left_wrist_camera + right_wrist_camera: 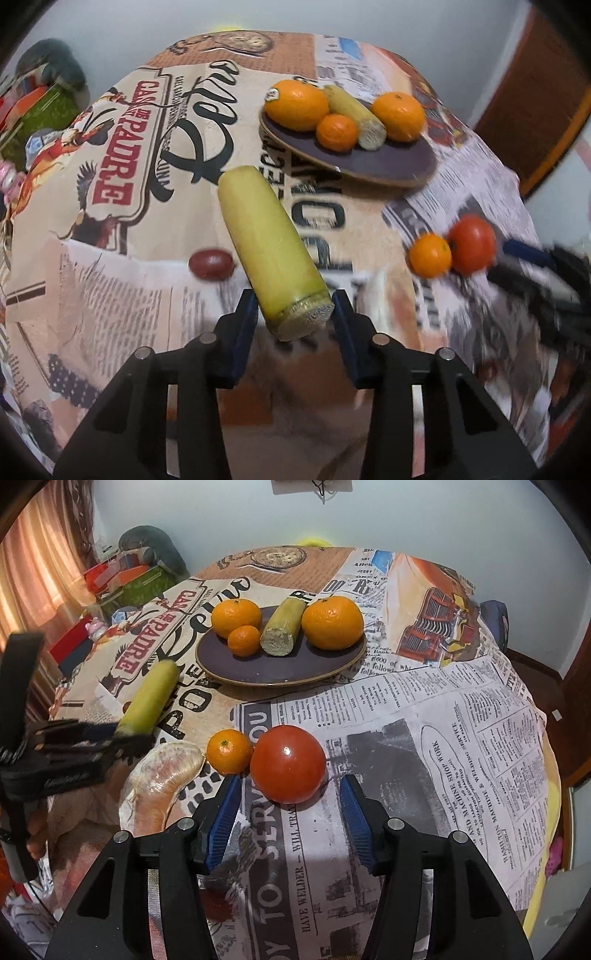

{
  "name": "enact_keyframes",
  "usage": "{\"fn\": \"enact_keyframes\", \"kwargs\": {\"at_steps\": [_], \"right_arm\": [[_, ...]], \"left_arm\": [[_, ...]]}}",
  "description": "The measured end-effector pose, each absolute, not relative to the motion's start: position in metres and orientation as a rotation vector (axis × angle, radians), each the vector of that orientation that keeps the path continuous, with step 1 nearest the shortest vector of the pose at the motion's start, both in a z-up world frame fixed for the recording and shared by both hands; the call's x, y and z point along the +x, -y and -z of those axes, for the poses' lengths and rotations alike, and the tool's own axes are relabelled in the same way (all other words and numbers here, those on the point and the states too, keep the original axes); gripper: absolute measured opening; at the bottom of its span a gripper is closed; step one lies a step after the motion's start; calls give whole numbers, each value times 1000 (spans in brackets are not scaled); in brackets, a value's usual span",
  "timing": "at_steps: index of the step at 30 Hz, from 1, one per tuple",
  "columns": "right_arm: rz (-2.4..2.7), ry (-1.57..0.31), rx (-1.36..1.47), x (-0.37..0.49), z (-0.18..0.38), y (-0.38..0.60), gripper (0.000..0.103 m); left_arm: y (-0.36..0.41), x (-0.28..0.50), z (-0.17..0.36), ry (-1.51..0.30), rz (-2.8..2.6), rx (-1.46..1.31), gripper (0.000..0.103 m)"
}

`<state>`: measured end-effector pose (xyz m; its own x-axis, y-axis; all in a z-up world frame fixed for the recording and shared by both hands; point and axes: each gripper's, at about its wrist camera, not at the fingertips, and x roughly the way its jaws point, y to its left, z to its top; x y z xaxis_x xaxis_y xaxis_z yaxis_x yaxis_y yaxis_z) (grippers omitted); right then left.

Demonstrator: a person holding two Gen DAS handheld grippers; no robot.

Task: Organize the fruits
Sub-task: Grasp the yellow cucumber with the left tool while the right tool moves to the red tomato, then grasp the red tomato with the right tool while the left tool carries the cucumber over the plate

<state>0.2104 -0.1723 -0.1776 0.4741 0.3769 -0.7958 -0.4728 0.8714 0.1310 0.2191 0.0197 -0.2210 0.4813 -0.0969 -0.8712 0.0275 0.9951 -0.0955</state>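
A dark plate [280, 672] in the upper middle of the right wrist view already carries two large oranges, a small one and a yellow-green stalk piece [282, 627]. Left on the worktop [461, 738] are a second stalk piece [269, 251], a tomato [288, 764], a small orange [229, 751], a peeled citrus segment [162, 779] and, in the left wrist view, a dark red fruit [211, 264].

The left gripper [293, 314] has its fingers clamped on the cut end of the second stalk piece, at lower middle. The right gripper [290, 805] has its fingers apart, either side of the tomato and not touching it. By this showing the job looks roughly half done.
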Motion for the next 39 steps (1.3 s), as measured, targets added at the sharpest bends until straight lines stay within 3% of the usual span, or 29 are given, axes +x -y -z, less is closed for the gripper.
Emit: {"fn": "enact_keyframes", "kwargs": {"at_steps": [12, 19, 35, 39], "right_arm": [[-517, -941, -94, 214, 176, 175, 52], [-530, -959, -96, 219, 183, 170, 52], [-569, -983, -87, 231, 196, 167, 52], [-573, -979, -78, 230, 196, 168, 46]], "left_arm": [[-37, 188, 216, -1171, 185, -19, 37], [-32, 213, 215, -1157, 168, -31, 42], [-27, 268, 227, -1150, 125, -53, 41], [-30, 272, 227, -1136, 115, -72, 37]]}}
